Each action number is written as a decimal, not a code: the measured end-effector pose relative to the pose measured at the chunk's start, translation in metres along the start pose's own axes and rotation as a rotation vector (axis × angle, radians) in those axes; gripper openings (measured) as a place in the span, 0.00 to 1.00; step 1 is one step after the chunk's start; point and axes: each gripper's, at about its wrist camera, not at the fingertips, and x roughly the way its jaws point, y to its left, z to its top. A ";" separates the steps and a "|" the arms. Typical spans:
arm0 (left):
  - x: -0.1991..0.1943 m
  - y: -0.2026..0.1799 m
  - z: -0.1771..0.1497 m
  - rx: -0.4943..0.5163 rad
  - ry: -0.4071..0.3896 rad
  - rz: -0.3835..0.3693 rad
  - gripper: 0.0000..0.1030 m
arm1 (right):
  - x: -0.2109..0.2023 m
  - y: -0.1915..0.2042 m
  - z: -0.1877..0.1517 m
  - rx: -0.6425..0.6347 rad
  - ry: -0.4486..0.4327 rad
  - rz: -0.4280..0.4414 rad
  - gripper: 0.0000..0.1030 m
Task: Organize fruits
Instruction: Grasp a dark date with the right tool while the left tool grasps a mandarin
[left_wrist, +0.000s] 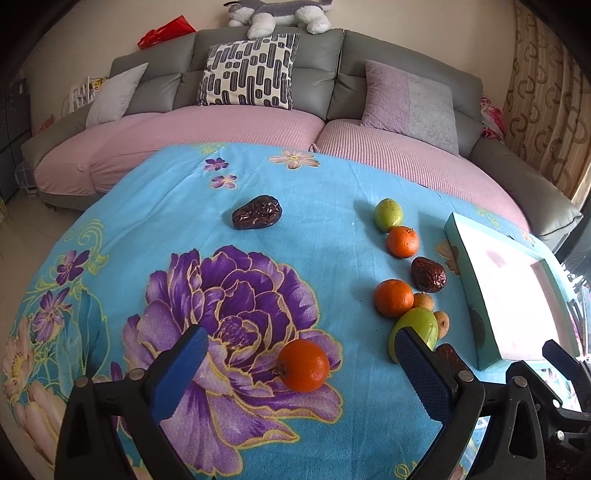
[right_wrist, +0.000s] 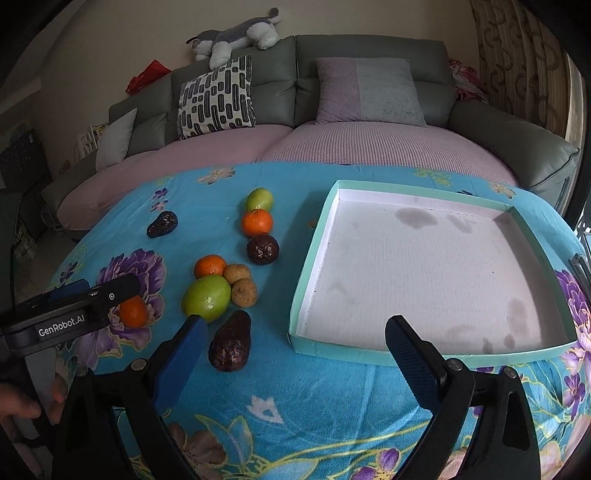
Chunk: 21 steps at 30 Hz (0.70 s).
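- The left gripper (left_wrist: 301, 363) hovers low with its jaws spread wide, the blue-padded fingers (left_wrist: 184, 373) holding nothing.
- The right gripper (right_wrist: 295, 354) is likewise wide apart and empty, its blue pads (right_wrist: 413, 363) angled forward.
- In the right wrist view, the left gripper's black body sits at the left edge, with the person's hand (right_wrist: 22, 406) gripping its handle.

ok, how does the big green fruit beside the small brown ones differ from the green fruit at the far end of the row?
The large green fruit is clearly bigger than the small green fruit. The large one touches an orange and two small brown fruits; the small one touches only an orange. The large one lies nearer both grippers. Both are green, smooth, and rest on the blue floral cloth, outside the tray.
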 end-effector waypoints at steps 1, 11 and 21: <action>0.001 0.000 0.000 -0.003 0.010 -0.008 0.93 | 0.001 0.002 0.000 -0.007 0.002 0.010 0.86; 0.012 0.003 -0.008 -0.037 0.087 -0.031 0.72 | 0.015 0.035 -0.008 -0.105 0.066 0.133 0.59; 0.024 0.011 -0.015 -0.089 0.156 -0.047 0.51 | 0.037 0.041 -0.018 -0.109 0.150 0.122 0.38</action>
